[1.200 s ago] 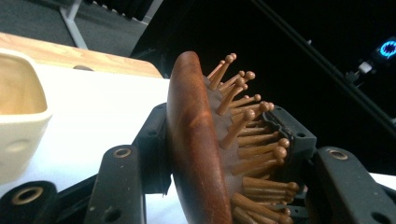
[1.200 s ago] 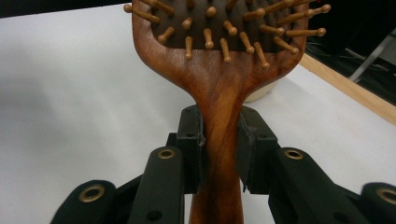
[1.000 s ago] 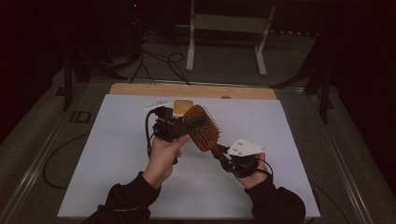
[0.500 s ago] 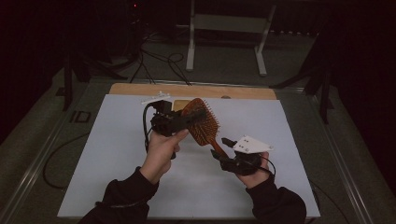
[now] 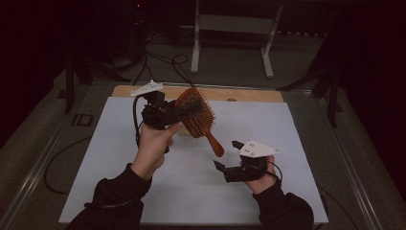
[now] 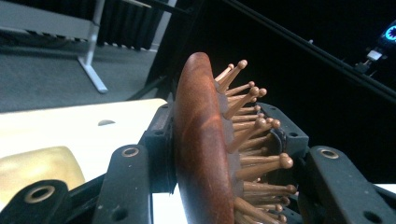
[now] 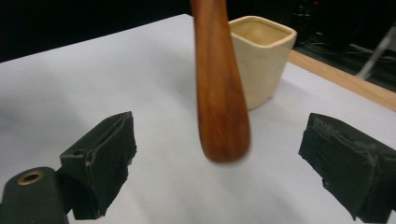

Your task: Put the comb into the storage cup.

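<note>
A brown wooden paddle hairbrush (image 5: 197,116) hangs in the air above the table, bristles turned right and handle sloping down to the right. My left gripper (image 5: 188,111) is shut on its head: one jaw lies on the smooth back, the other among the bristles (image 6: 254,135). My right gripper (image 5: 225,154) sits lower right, and its jaws have just been opening. They now stand wide apart, with the handle's rounded end (image 7: 220,107) hanging between them, touching neither pad (image 7: 109,154).
A cream square cup (image 7: 261,56) stands on the white table sheet (image 5: 95,158) beyond the handle, also seen under the left gripper (image 6: 42,168). A wooden strip (image 5: 249,94) runs along the far edge. Cables and a metal stand lie on the dark floor behind.
The right gripper's jaws opened and let go of the handle end. The left hand lifted the brush up and a little away; the right hand stayed put.
</note>
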